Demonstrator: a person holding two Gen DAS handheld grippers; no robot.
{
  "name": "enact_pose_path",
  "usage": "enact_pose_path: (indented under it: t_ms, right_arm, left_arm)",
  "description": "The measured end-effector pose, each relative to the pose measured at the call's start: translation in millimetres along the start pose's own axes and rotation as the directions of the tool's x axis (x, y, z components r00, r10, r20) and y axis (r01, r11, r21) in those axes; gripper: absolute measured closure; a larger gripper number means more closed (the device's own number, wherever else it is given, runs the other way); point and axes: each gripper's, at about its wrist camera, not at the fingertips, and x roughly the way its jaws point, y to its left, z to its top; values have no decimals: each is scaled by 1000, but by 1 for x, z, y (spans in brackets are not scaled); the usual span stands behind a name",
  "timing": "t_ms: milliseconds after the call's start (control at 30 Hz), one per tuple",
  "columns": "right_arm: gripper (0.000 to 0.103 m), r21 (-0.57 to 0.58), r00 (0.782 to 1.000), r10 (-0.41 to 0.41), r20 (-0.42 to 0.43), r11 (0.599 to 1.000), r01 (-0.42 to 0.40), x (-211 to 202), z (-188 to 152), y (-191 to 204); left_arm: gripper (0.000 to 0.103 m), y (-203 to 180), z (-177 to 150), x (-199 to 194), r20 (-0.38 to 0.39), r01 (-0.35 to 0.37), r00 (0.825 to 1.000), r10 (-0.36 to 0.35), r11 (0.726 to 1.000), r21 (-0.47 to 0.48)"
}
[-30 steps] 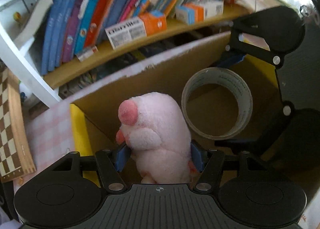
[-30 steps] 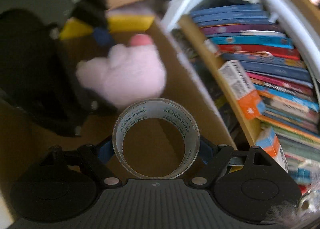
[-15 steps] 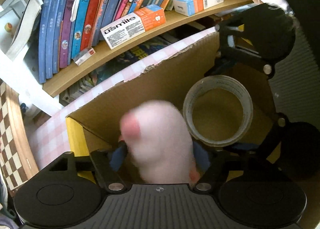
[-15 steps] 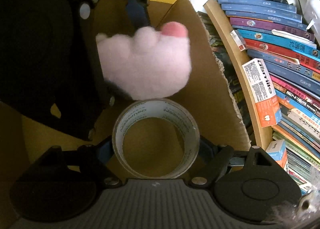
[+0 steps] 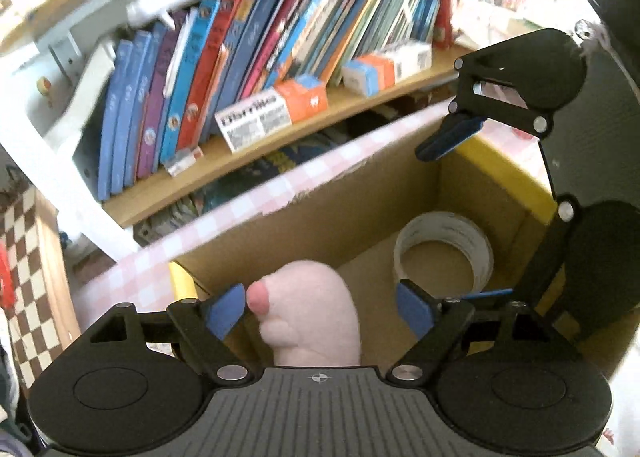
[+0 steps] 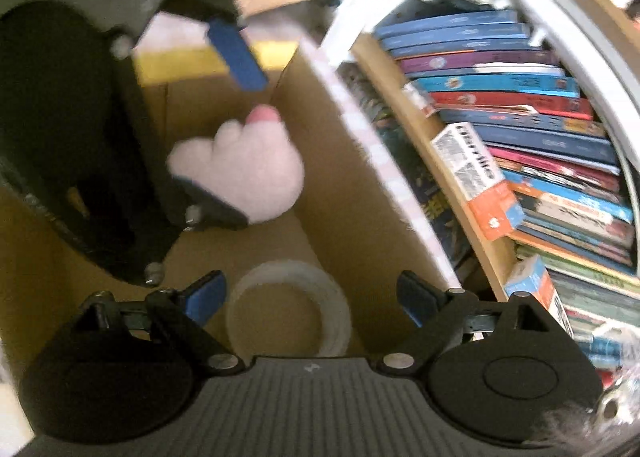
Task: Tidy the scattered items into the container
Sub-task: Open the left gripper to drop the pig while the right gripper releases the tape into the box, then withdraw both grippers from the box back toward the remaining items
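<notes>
**Both hand-held grippers open over the box**

My left hand-held gripper has just been spreading its jaws, and they stand wide. The pink plush toy with a rosy nub sits between the blue pads without either pad pressing it; it lies low in the open brown cardboard box with a pink checked rim, near the long wall on the shelf side.

My right hand-held gripper has also just been widening, and its pads stand clear of the clear roll of packing tape. The roll lies flat on the box floor below the jaws, close to the same long wall, near the plush toy but apart from it.

The box walls rise on all sides of both items. In the left wrist view the right hand-held gripper hangs over the yellow-edged end of the box. Beyond the checked rim stands a wooden bookshelf packed with coloured books, just beside the box, so sideways room there is tight. The space above the box is open.
</notes>
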Motion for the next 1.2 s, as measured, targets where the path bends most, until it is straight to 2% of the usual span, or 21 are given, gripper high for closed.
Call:
enact_pose_path:
  t_ms: [67,267,433,600,900,1200]
  right_arm:
    - [11,42,999,-8,33,999,7,-15,1,-1]
    - [11,74,991,-54,125,996,45,-69,1,18]
    - [11,99,976,-92,198,992,74,-114,0,41]
    - [11,159,961,-101,256,985,61,-158,-9,63]
    - [10,284,944,-150,293,957,64,-208,-33,105]
    - [10,415,938,-224,263,904,99,-238,-73,157]
  left_arm:
    - [18,-2,-2,-14,33,0,999,0,1000,-3]
    - [18,-11,-10,-64,134,3,991,-3,1000,-2]
    - [18,-21,-26,-109,221,-11,975,10,1000,6]
    - [17,-27,-49,-152,281,-20,960,22,1000,-9]
    - [17,-38,-104,-207,325,-15,945,31,998,-54]
    - [17,-49,-158,-240,331,-33,941,72,992,-123]
